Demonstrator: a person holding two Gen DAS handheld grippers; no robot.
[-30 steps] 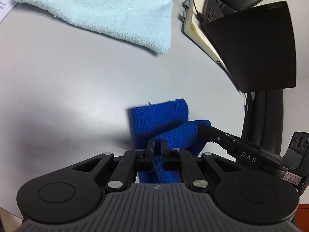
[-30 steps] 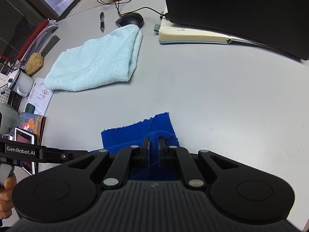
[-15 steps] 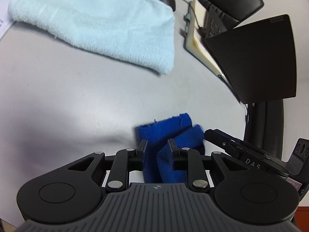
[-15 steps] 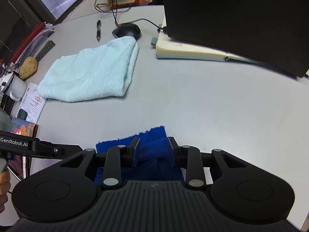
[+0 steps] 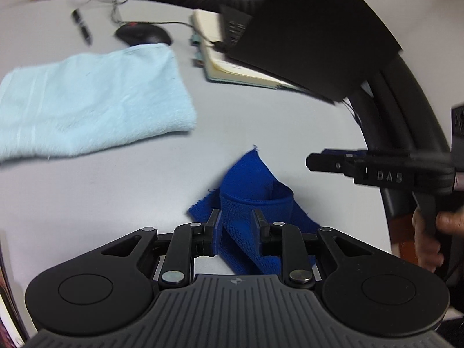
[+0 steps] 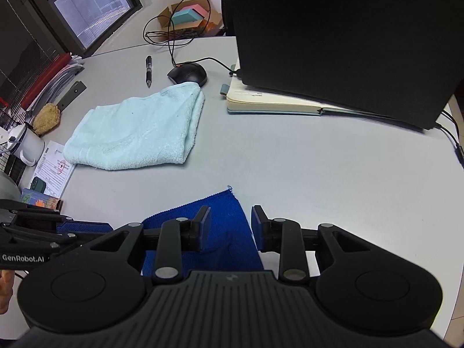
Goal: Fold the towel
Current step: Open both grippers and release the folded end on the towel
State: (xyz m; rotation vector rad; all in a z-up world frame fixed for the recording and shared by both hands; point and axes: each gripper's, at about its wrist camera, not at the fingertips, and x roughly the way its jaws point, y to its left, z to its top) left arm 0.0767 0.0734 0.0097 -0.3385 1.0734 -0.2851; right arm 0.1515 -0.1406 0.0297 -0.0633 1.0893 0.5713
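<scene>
Blue terry towel (image 5: 255,191) lies rumpled on the desk (image 6: 319,156), near side of the pale-blue towel (image 6: 136,130). We judge it soft, light and limp; grab corners or hems. Left gripper (image 5: 235,226) has jaws spread, a raised loop between them; right gripper (image 6: 229,226) also spread over flat cloth. Only the left view shows the loop; only the right view shows the flat far corner.
</scene>
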